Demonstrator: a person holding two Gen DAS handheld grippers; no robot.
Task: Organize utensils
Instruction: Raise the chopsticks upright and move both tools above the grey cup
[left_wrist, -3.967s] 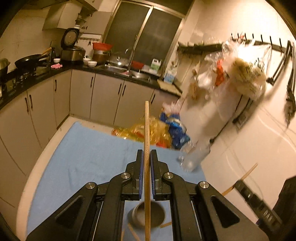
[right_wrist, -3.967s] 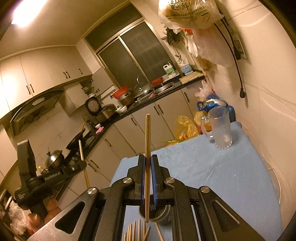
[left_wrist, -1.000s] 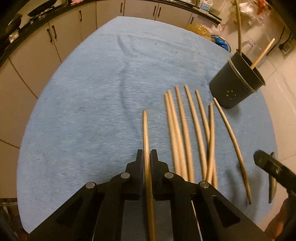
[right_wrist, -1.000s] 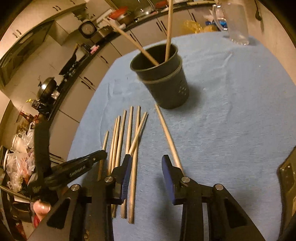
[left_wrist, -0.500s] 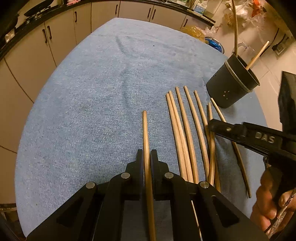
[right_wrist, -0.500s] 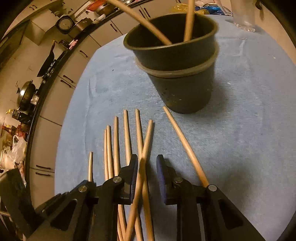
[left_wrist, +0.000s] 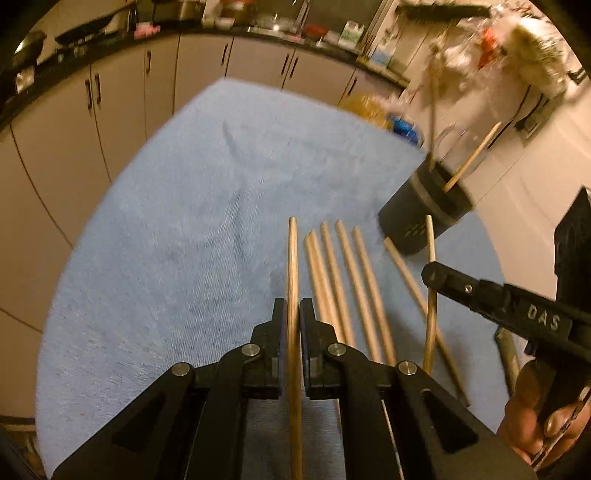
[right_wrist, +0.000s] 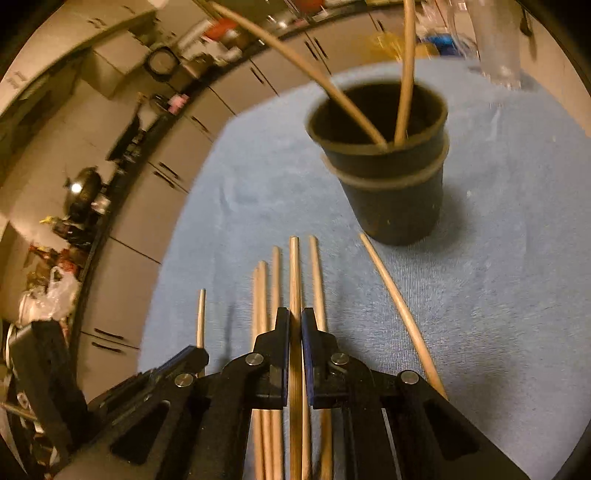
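Both the left gripper (left_wrist: 291, 321) and right gripper (right_wrist: 295, 325) pinch one chopstick each (others lie loose) near the black holder (right_wrist: 388, 184), probably bound for it.

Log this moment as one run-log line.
left claw: shut on chopstick | right claw: shut on chopstick | holder: two chopsticks inside

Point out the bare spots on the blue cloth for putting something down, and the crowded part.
Bare: the blue cloth between the loose wooden chopsticks and the cabinet-side edge, and the stretch right of the black cup in the right wrist view. Crowded: the strip from the chopstick row up to the cup.
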